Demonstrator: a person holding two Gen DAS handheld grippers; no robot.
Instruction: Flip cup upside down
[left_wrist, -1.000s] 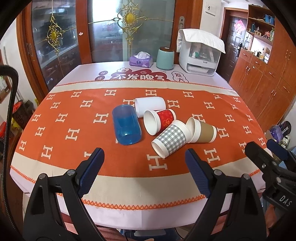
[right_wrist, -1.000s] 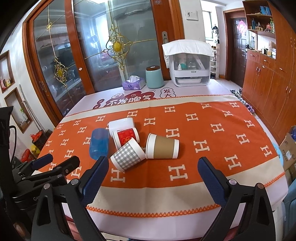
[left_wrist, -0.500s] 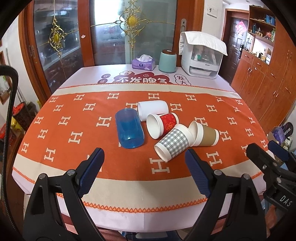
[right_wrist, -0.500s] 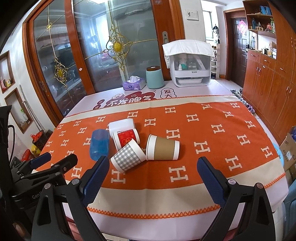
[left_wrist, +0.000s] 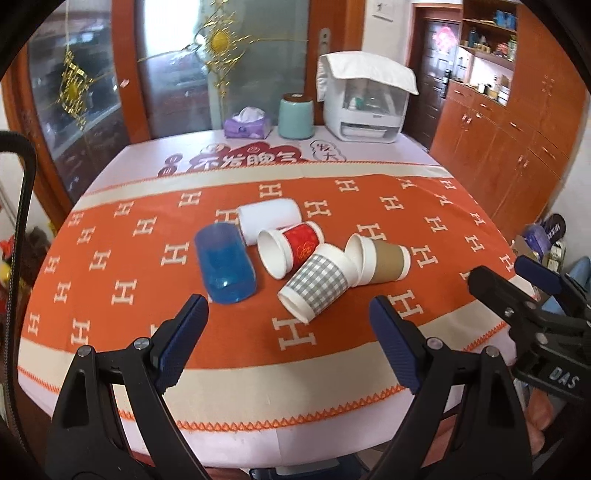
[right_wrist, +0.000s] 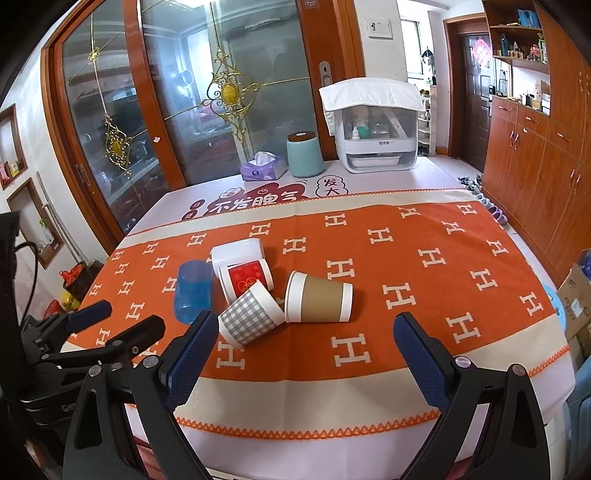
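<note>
While I watch the left wrist view, left gripper (left_wrist: 288, 314) gapes wide, holding nothing, short of the checked cup (left_wrist: 317, 283), which lies on its side. Blue cup (left_wrist: 224, 263) lies left of it. Right wrist view: right gripper (right_wrist: 304, 332) also wide, empty; brown cup (right_wrist: 319, 302) just right of the checked one.

My left gripper (left_wrist: 288, 321) and right gripper (right_wrist: 301, 338) both show black frames, silver screws, and textured navy pads (left_wrist: 183, 341); white "DAS" lettering sits lower right.
</note>
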